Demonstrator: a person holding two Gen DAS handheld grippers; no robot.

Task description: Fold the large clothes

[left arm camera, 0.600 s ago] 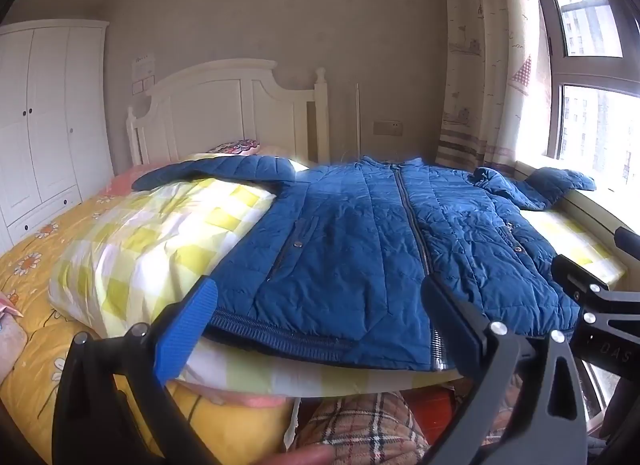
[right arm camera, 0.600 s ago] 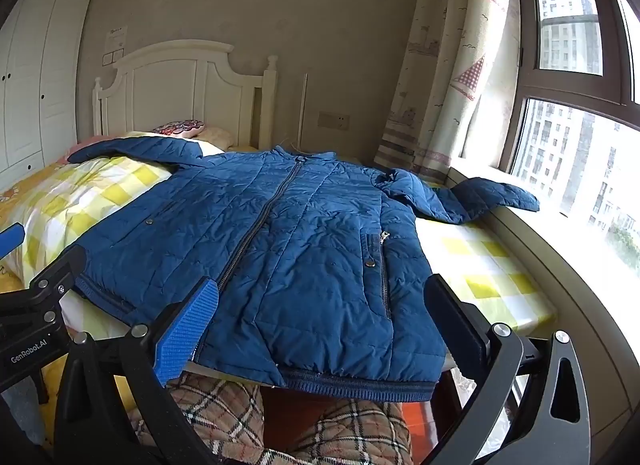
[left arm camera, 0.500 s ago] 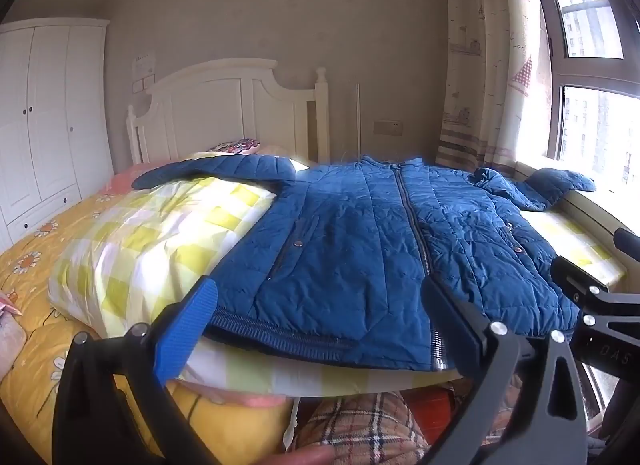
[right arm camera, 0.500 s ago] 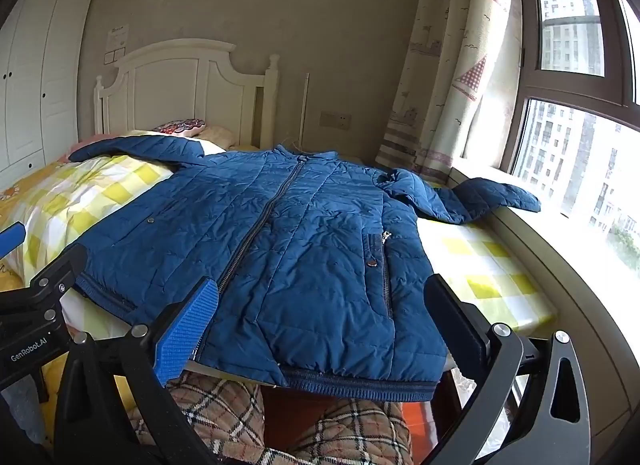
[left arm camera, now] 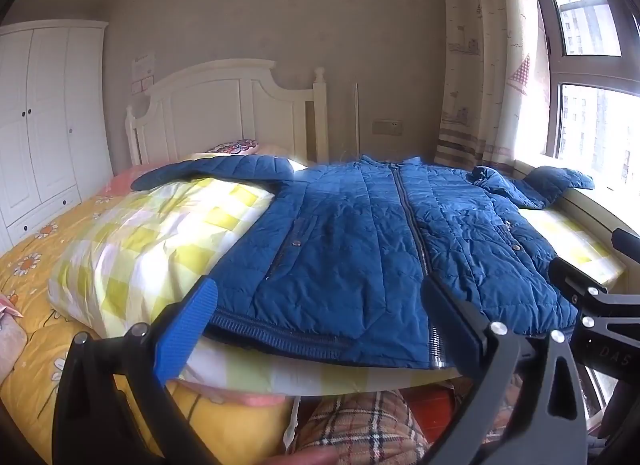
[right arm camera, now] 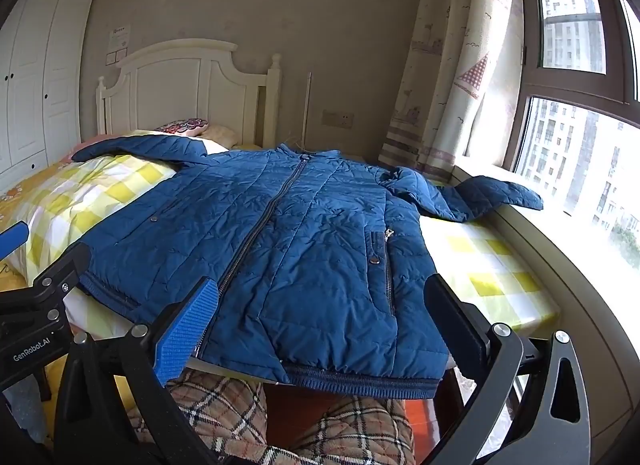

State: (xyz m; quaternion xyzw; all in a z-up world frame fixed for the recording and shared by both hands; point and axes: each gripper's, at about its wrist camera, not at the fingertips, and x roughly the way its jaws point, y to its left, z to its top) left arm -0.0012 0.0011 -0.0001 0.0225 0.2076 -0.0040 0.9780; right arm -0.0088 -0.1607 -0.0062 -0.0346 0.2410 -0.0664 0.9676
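A blue quilted jacket [left arm camera: 360,249] lies face up and zipped on a yellow-checked quilt [left arm camera: 160,233], hem towards me, sleeves spread left and right. It also shows in the right wrist view [right arm camera: 304,241]. My left gripper [left arm camera: 320,329] is open and empty, just short of the hem's left half. My right gripper [right arm camera: 320,325] is open and empty, just short of the hem's right half. The right sleeve [right arm camera: 480,197] lies over the window sill.
A white headboard [left arm camera: 224,113] and a wardrobe [left arm camera: 44,125] stand behind and to the left. A window sill [right arm camera: 560,265] and a curtain [right arm camera: 440,85] run along the right. The person's plaid-trousered knees [right arm camera: 240,405] are below the bed edge.
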